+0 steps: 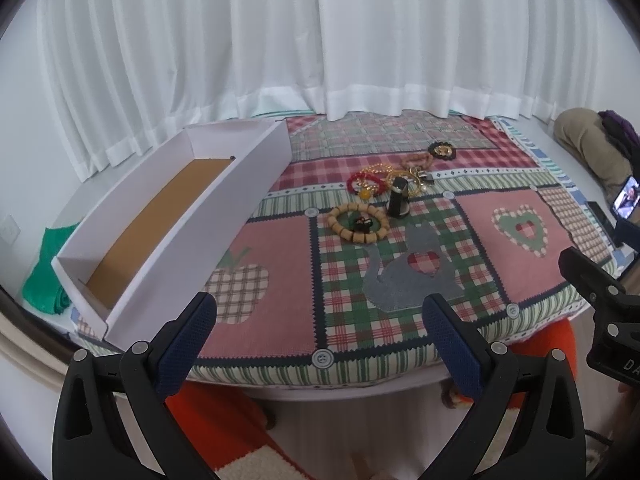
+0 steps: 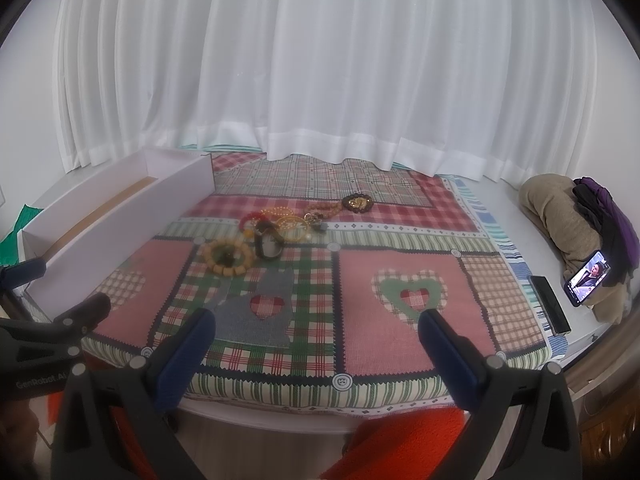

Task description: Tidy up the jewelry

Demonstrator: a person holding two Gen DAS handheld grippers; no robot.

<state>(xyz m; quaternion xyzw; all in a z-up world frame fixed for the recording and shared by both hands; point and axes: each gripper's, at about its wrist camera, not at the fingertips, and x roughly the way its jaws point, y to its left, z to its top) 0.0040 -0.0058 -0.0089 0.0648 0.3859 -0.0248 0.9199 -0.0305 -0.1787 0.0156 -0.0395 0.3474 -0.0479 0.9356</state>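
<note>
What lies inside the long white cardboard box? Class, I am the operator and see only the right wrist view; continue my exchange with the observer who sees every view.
Observer: The left wrist view looks down into the long white cardboard box. Its visible brown floor is bare, with no jewelry on it.
Operator: Is the left gripper carrying anything?
Observer: No. The left gripper is open, with nothing between its jaws.
Operator: What is the green scrap left of the box?
Observer: A crumpled green cloth, lying beside the box's near end, off the patchwork.
</note>
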